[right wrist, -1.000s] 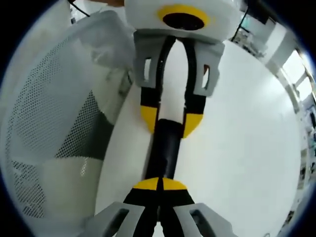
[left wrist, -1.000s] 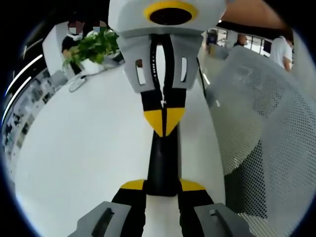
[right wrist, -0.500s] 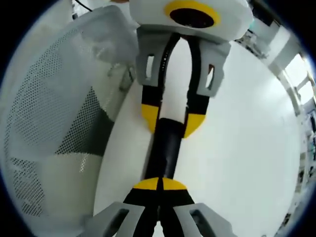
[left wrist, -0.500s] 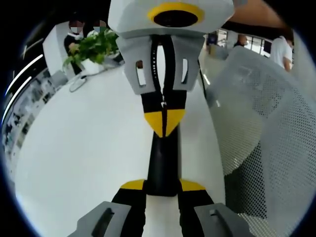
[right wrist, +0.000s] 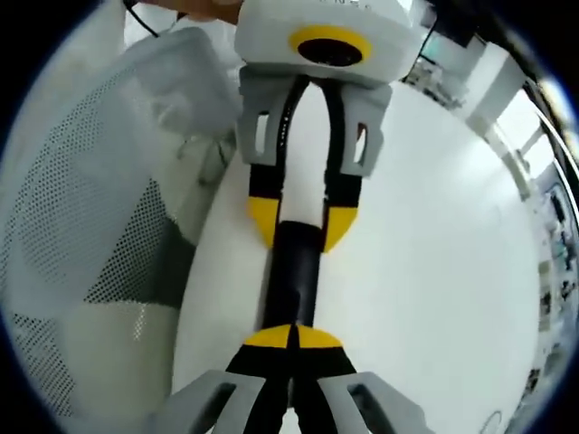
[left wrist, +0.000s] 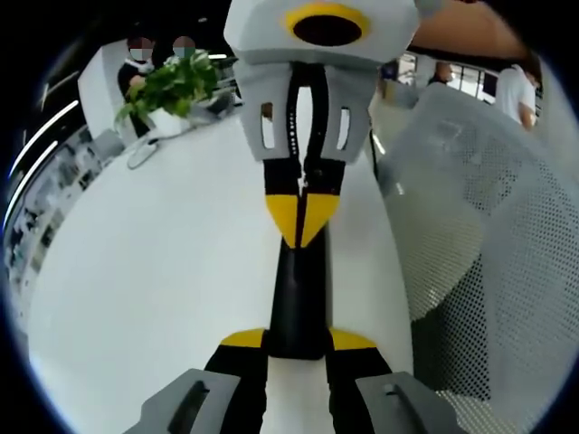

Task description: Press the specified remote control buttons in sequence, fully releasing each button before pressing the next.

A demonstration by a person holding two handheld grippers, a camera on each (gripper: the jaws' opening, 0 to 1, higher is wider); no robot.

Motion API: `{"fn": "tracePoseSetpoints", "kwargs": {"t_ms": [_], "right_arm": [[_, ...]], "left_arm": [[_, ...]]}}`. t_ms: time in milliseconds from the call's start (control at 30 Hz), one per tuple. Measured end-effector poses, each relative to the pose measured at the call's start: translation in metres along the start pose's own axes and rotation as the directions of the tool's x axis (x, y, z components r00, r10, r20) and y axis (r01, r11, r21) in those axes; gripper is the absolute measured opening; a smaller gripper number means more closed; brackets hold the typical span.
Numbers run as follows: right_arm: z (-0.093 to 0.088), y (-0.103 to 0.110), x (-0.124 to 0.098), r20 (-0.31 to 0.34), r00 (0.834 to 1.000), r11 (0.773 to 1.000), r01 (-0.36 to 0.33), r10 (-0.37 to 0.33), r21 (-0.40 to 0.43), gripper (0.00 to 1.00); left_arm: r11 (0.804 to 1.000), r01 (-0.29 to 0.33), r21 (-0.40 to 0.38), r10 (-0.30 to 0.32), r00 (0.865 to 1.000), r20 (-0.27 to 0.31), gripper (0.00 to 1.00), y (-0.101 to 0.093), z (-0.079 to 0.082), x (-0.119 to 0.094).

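A black remote control lies lengthwise above the white table. My left gripper is shut on its near end, one yellow-tipped jaw on each side. My right gripper comes down from the top of the left gripper view, shut, its yellow tips together on the remote's far part. In the right gripper view my right gripper is shut with its tips against the remote, and the left gripper clasps the far end. The buttons are hidden.
A grey mesh office chair stands at the table's edge, also in the right gripper view as the mesh chair. A potted plant and a cable sit at the table's far end, with people behind them.
The right gripper has tilted and shifted slightly, its body moving a little right in the left gripper view. Its tips stay on the remote, and the left gripper's hold is unchanged.
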State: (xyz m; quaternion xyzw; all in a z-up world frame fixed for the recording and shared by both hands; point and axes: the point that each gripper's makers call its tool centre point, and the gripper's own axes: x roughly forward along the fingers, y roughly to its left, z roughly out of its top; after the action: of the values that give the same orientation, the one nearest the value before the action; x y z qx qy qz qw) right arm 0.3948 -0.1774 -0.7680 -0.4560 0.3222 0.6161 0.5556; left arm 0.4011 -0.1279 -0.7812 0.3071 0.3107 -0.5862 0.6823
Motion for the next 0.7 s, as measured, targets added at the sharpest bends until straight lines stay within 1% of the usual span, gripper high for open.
{"fn": "tracePoseSetpoints", "kwargs": {"t_ms": [100,133,200,233,300,367,400,467,500,533,633,700], "right_arm": [[0.004,0.005,-0.003,0.022,1.0,1.0,0.016,-0.017,0.005,0.0],[0.006,0.005,-0.003,0.031,0.999,0.999,0.037,-0.037,-0.005,0.0],[0.007,0.008,-0.003,0.032,0.999,0.999,0.044,-0.044,-0.006,0.0],[0.008,0.011,-0.002,0.032,0.998,0.999,0.047,-0.046,-0.019,0.0],[0.004,0.009,-0.002,0.003,0.997,0.996,0.079,-0.079,-0.048,0.0],[0.005,0.01,-0.001,0.004,0.996,0.995,0.092,-0.092,-0.046,0.0],[0.007,0.008,-0.002,0.01,0.992,0.991,0.125,-0.125,-0.045,0.0],[0.008,0.01,-0.002,0.013,0.988,0.986,0.157,-0.157,-0.047,0.0],[0.008,0.01,-0.002,0.016,0.984,0.982,0.177,-0.177,-0.063,0.0],[0.007,0.012,-0.001,0.005,0.981,0.977,0.193,-0.194,-0.092,0.0],[0.005,0.016,0.003,0.001,0.979,0.974,0.202,-0.203,-0.104,0.0],[0.001,0.015,0.004,-0.017,0.977,0.971,0.209,-0.212,-0.112,0.0]], "left_arm": [[1.0,-0.001,0.001,0.001,1.0,0.0,0.23,0.0,0.0,0.0],[1.0,-0.001,0.001,0.001,1.0,0.0,0.23,0.0,0.0,0.0],[1.0,0.0,0.001,0.0,1.0,0.0,0.23,0.001,-0.001,0.0],[1.0,0.0,0.0,0.0,1.0,0.0,0.23,0.001,-0.001,0.0],[1.0,0.001,0.001,-0.001,1.0,0.0,0.23,0.0,-0.001,0.001],[1.0,0.001,0.001,-0.001,1.0,0.0,0.23,0.0,-0.001,0.001],[1.0,0.0,0.002,0.0,1.0,-0.001,0.23,0.0,-0.001,0.001],[1.0,-0.001,0.002,0.001,1.0,0.0,0.23,0.001,-0.001,0.001],[1.0,-0.002,0.001,0.002,1.0,0.002,0.23,0.002,-0.002,0.001],[1.0,-0.002,0.0,0.002,1.0,0.003,0.23,0.001,-0.002,0.001],[1.0,-0.002,-0.002,0.002,1.0,0.005,0.23,0.001,-0.002,0.001],[1.0,-0.002,-0.002,0.002,1.0,0.005,0.23,0.002,-0.002,0.001]]}}
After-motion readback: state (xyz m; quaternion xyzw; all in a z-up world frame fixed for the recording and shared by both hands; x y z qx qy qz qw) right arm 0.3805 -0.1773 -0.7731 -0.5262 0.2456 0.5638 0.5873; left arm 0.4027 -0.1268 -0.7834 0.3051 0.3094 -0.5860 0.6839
